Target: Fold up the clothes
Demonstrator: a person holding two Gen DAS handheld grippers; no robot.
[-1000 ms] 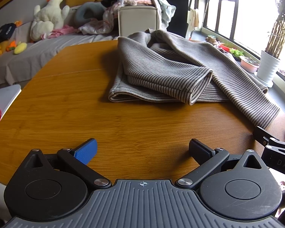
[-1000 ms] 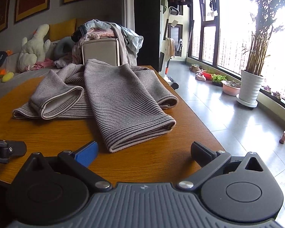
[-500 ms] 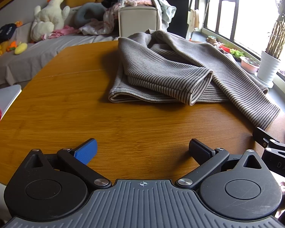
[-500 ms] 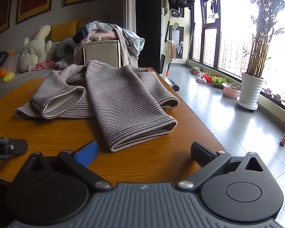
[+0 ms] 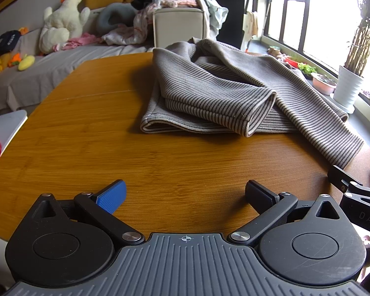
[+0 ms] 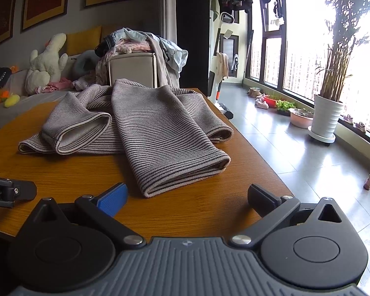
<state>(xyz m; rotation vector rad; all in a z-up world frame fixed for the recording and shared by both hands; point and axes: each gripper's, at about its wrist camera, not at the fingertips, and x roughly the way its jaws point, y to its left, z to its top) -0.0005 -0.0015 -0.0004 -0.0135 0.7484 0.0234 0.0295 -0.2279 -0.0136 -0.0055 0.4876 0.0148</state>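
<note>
A grey striped knit garment (image 5: 217, 93) lies loosely folded on the wooden table (image 5: 86, 133), with one sleeve stretched toward the near right. It also shows in the right wrist view (image 6: 160, 133), its sleeve cuff close to my right gripper. My left gripper (image 5: 185, 194) is open and empty, low over the table's near edge, well short of the garment. My right gripper (image 6: 187, 194) is open and empty, just in front of the sleeve cuff. Each gripper shows at the edge of the other's view.
A beige box (image 6: 132, 70) piled with clothes stands behind the table. A sofa (image 5: 24, 76) with plush toys is at the left. A white planter (image 6: 326, 117) stands on the tiled floor at the right. The table's right edge (image 6: 254, 148) drops to the floor.
The right wrist view has risen and tilted slightly; the garment sits a little lower in it. The left gripper has barely moved. Both stay open.
</note>
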